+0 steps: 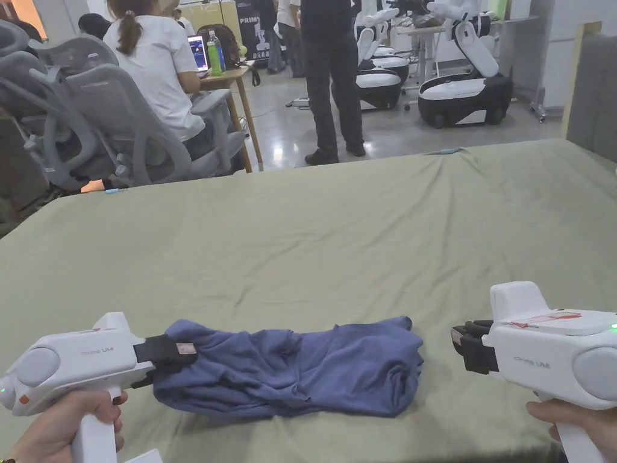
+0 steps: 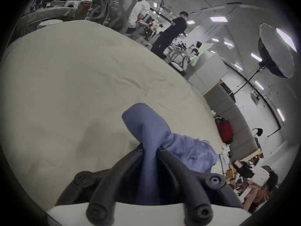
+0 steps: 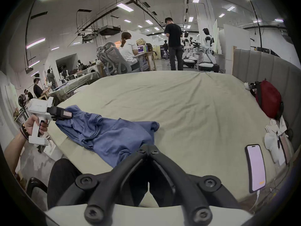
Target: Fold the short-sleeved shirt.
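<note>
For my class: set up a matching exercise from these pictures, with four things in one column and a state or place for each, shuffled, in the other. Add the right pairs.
Things
1. left tool
2. right tool
3. blue shirt
4. phone

States or places
A. lying bunched on the green sheet
B. shut with nothing between its jaws
C. flat on the sheet, screen lit, to the right
D. clamped on a fold of blue cloth

Pairs: 1-D, 2-B, 3-A, 4-C

Floor [image 1: 397, 129]: glossy grey concrete.
Furniture: grey mesh office chairs [image 1: 90, 114], small wooden desk [image 1: 232, 78].
Ceiling: exposed ducts, bright strip lights [image 3: 125, 7].
Right side: grey padded panel [image 3: 260, 69].
</note>
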